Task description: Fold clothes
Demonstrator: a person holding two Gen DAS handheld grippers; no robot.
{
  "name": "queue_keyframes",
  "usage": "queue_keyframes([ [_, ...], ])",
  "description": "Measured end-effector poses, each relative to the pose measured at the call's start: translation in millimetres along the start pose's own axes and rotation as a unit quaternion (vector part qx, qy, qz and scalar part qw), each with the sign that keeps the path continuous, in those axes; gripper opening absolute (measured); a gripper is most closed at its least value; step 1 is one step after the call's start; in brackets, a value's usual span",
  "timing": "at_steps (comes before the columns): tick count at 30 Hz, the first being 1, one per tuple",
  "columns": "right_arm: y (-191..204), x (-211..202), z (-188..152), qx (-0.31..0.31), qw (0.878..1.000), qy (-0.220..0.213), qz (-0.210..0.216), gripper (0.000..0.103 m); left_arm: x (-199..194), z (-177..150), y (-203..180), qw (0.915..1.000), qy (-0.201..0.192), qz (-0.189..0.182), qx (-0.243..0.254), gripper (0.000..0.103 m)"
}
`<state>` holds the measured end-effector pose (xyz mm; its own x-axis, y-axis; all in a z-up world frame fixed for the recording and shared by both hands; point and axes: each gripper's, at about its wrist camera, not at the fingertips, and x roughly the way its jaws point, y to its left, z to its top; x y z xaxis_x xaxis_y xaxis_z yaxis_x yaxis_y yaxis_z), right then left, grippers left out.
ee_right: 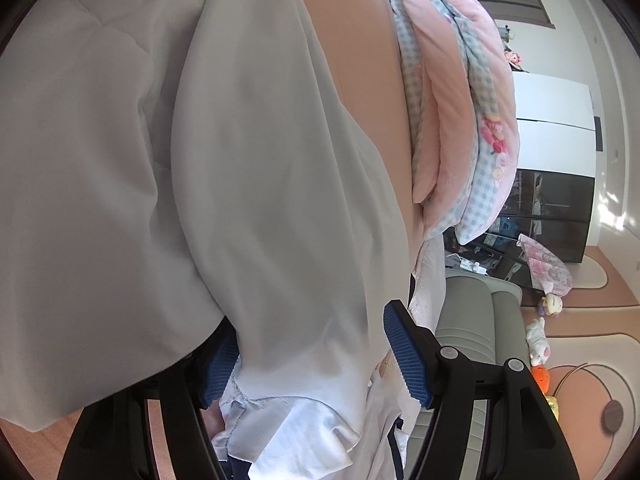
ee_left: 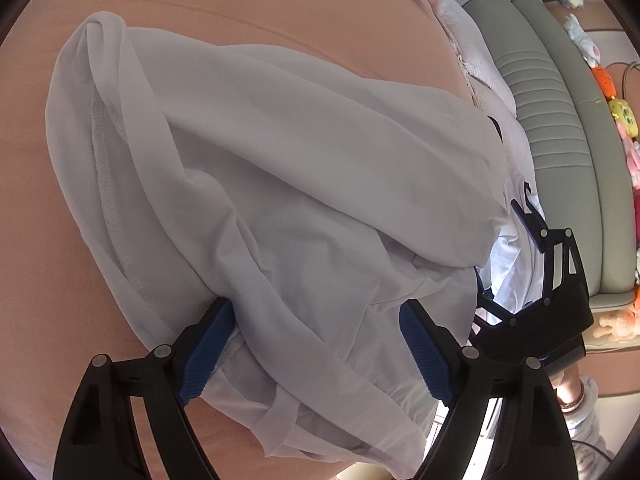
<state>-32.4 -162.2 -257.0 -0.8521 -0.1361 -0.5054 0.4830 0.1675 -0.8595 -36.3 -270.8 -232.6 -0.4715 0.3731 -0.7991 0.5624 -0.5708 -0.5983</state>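
A white, thin garment (ee_left: 280, 152) lies crumpled on a peach surface (ee_left: 280, 8). My left gripper (ee_left: 316, 352) points down at its near part, and loose folds pass between the wide-apart blue pads (ee_left: 208, 352) without being pinched. My right gripper (ee_left: 502, 244) shows at the right edge of the cloth. In the right wrist view the garment (ee_right: 260, 160) fills the left and middle. A thick fold of it runs between the right gripper's (ee_right: 312, 356) spread pads. The right pad (ee_right: 404, 356) stands clear of the cloth, and the left pad is partly covered.
A folded pink and blue-checked quilt (ee_right: 452, 100) lies on the peach surface (ee_right: 352, 40) beyond the garment. A grey padded seat (ee_left: 560, 120) runs along the right, with plush toys (ee_left: 620, 112) on the floor past it. A dark cabinet (ee_right: 552, 208) stands farther off.
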Motion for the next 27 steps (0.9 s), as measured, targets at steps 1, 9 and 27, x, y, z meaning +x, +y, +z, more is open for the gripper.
queue_keyframes([
  [1, 1, 0, 1, 0.001, 1.0, 0.003, 0.002, 0.061, 0, -2, 2, 1.0, -0.004, -0.002, 0.0, 0.084],
  [9, 3, 5, 9, 0.042, 0.996, 0.026, 0.069, 0.023, 12, -26, -8, 0.9979, -0.033, 0.031, 0.046, 0.084],
  [27, -24, -12, 1, 0.153, 0.981, 0.026, 0.116, 0.02, 20, -23, -24, 0.9699, -0.088, 0.174, 0.146, 0.007],
])
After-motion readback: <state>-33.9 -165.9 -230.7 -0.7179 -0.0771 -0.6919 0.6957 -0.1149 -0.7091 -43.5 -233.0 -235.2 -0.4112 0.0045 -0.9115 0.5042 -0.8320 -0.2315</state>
